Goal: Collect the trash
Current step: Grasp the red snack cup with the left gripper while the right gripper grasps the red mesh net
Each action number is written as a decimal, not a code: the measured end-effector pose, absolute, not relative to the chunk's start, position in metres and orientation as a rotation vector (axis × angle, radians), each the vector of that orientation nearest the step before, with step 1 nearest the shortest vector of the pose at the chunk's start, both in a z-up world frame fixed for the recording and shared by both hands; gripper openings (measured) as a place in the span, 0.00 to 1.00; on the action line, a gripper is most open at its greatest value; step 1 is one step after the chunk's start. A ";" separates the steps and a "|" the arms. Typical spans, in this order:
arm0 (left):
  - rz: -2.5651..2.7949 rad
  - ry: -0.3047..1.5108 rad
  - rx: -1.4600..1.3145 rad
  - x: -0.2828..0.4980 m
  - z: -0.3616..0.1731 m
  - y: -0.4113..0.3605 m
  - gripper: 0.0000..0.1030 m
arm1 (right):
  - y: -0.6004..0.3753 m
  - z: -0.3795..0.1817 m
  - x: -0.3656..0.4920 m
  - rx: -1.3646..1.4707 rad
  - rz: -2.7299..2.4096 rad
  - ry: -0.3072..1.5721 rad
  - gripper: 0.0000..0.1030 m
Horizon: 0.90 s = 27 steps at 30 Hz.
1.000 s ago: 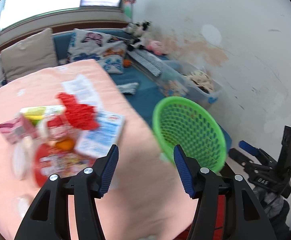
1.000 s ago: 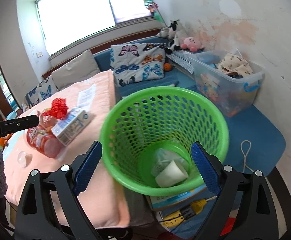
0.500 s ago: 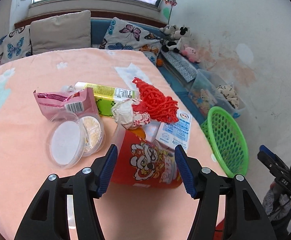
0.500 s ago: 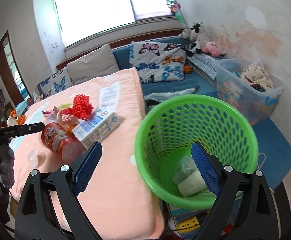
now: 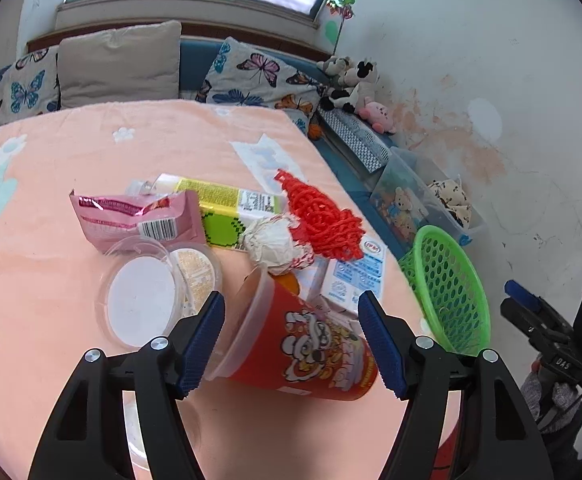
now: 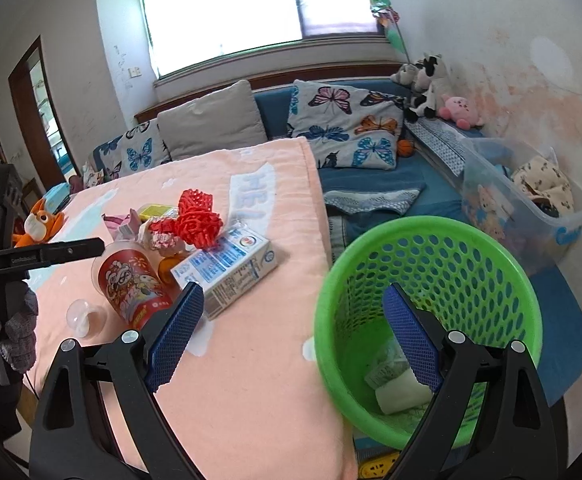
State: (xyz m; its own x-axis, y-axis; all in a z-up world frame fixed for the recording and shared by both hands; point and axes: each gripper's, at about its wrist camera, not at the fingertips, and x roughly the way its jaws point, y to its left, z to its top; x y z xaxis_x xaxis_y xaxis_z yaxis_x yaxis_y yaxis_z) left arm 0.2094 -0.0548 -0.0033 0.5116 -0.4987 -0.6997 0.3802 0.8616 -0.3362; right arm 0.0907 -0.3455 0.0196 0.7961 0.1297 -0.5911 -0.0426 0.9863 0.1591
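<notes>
Peach cloth with pale flower prints spread over the table, trash heaped near its right edge. Behind it, a blue couch under a bright window, stained white wall to the right. On the couch: one plain beige cushion, at least three butterfly cushions, a few soft toys in the corner. One clear storage box against the wall.

In the heap: one red cup lying on its side, one blue-and-white carton, one yellow-green carton, one pink wrapper, one red net, one crumpled paper ball, two clear round lids overlapping. One more small clear lid apart, near the cloth's near edge.

One green basket just beside the table's right edge, below table level, with a few pale scraps at the bottom.

Left gripper spreading wider, blue pads on either side of the red cup, not pressing it. Right gripper wide apart, holding nothing, one finger over the cloth, the other over the basket's mouth.
</notes>
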 end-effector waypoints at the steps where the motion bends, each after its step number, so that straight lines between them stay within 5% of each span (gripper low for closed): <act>1: -0.529 0.897 -0.145 0.213 -0.007 -0.054 0.64 | -0.343 0.020 0.093 0.135 0.097 0.644 0.88; 12: -0.622 0.971 -0.196 0.219 -0.029 -0.054 0.56 | -0.319 0.023 0.136 0.115 0.195 0.675 0.88; 18: -0.647 0.975 -0.184 0.214 -0.031 -0.052 0.40 | -0.301 0.020 0.164 0.096 0.257 0.699 0.87; 27: -0.662 0.980 -0.199 0.209 -0.031 -0.047 0.32 | -0.270 0.008 0.211 0.088 0.347 0.742 0.76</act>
